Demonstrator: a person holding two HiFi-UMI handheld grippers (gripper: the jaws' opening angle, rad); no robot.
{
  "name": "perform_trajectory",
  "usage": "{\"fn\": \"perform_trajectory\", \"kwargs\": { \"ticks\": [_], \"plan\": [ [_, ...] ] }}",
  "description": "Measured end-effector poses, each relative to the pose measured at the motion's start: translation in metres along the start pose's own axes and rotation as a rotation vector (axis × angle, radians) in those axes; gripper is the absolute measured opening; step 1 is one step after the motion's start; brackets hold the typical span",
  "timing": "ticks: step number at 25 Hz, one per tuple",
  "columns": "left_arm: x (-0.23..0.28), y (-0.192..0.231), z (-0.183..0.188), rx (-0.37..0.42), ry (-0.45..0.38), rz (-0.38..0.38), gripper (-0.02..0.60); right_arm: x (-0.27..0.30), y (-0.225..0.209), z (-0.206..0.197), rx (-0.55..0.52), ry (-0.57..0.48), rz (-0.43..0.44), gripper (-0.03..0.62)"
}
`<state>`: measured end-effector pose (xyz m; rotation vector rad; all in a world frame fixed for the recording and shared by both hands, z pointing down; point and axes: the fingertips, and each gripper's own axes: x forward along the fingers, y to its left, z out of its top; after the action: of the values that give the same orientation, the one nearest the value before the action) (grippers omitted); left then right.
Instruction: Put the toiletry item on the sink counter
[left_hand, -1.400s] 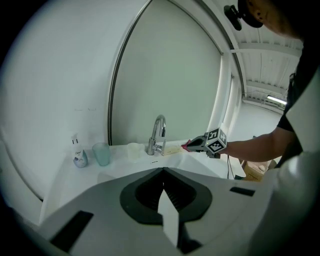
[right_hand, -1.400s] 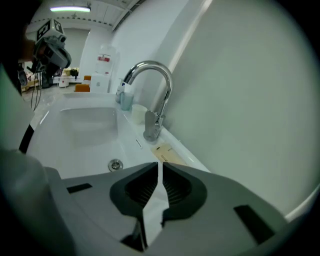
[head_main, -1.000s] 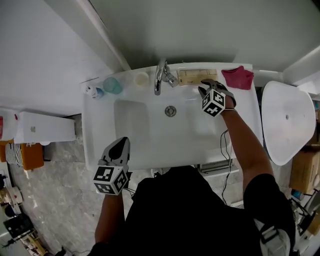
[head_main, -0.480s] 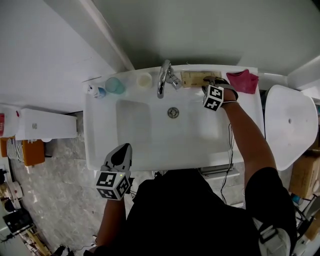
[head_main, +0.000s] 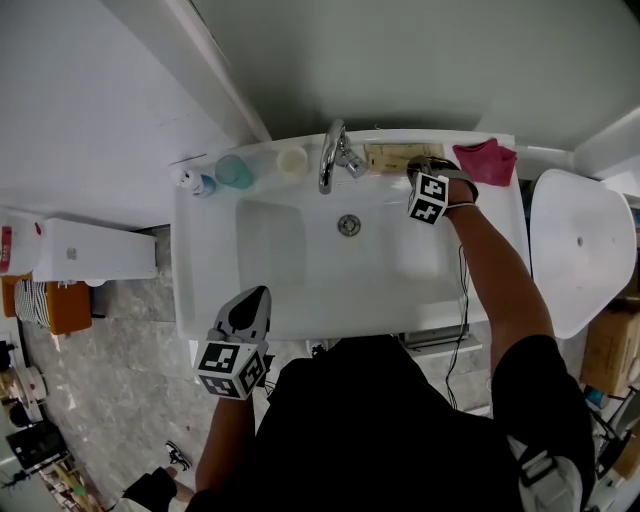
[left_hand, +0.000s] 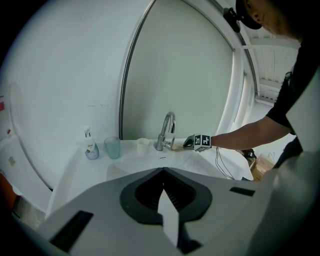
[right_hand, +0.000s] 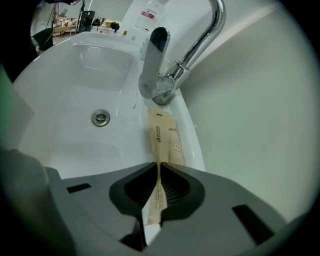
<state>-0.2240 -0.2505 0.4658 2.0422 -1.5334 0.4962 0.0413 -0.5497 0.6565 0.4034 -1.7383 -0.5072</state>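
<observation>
A flat tan toiletry packet (head_main: 392, 157) (right_hand: 166, 136) lies along the sink's back ledge (head_main: 400, 140), right of the faucet (head_main: 334, 155) (right_hand: 159, 65). My right gripper (head_main: 424, 166) (right_hand: 157, 169) points steeply down at the packet's right end. Its jaws have just been closing and now pinch that end of the packet edge-on, with the rest resting on the ledge. My left gripper (head_main: 250, 302) (left_hand: 163, 172) hovers at the sink's front rim, shut and holding nothing.
A pink cloth (head_main: 485, 160) lies at the ledge's right end. A white cup (head_main: 291, 160), teal cup (head_main: 235, 171) and pump bottle (head_main: 192, 182) stand left of the faucet. The basin holds a drain (head_main: 348, 224). A white toilet lid (head_main: 575, 240) sits right.
My right gripper moved back from over the basin to the ledge and came down onto the packet's end. The left gripper stayed at the front rim.
</observation>
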Motion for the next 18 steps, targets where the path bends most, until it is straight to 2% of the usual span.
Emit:
{"fn": "perform_trajectory", "kwargs": {
  "ticks": [12, 18],
  "plan": [
    [-0.012, -0.004, 0.000, 0.023, -0.041, -0.067, 0.005, -0.052, 0.003, 0.003, -0.001, 0.011, -0.086, 0.020],
    [-0.024, -0.009, -0.009, 0.047, -0.054, -0.116, 0.005, -0.092, 0.023, 0.014, 0.027, 0.003, -0.114, 0.020]
  ]
}}
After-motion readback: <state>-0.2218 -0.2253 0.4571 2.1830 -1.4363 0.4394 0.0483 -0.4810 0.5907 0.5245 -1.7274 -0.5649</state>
